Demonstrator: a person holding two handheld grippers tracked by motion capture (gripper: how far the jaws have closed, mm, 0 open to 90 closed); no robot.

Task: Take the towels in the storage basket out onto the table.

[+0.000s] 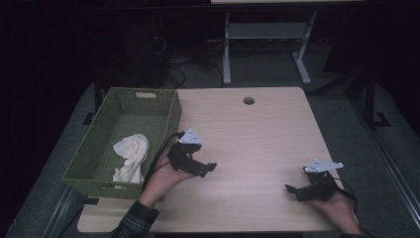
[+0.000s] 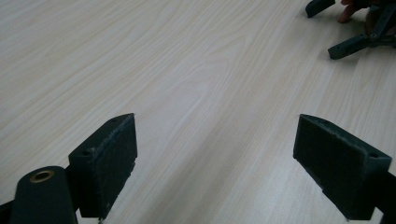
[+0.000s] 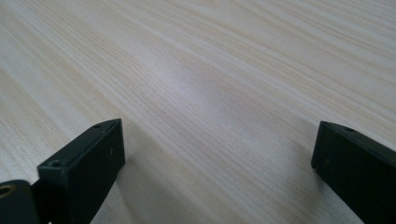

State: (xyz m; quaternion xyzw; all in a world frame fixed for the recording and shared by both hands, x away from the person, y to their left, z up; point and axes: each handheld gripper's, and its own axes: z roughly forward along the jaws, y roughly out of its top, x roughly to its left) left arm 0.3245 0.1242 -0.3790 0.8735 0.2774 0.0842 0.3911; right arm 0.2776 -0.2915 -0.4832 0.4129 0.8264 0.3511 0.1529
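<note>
White cloth point(image 1: 131, 156) lies crumpled in green woven basket point(image 1: 167, 116); left hand-held gripper point(image 1: 208, 168) and right hand-held gripper point(image 1: 291, 190) both wide open, empty over tabletop point(image 1: 257, 134) — a reach risks clipping the basket wall.

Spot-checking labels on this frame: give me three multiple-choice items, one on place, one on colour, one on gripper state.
1. Where does the crumpled white cloth lie?
A. on the bare tabletop
B. inside the green woven basket
C. between the left gripper's jaws

2. What colour is the basket?
A. green
B. red
C. blue

3. How do the jaws of the left gripper and the right gripper stand?
A. both shut
B. left shut on the cloth
C. both open and empty

Key: 1 B, the cloth rests within the basket walls; 2 A, the weave is olive green; 3 C, light wooden table shows between each pair.
</note>
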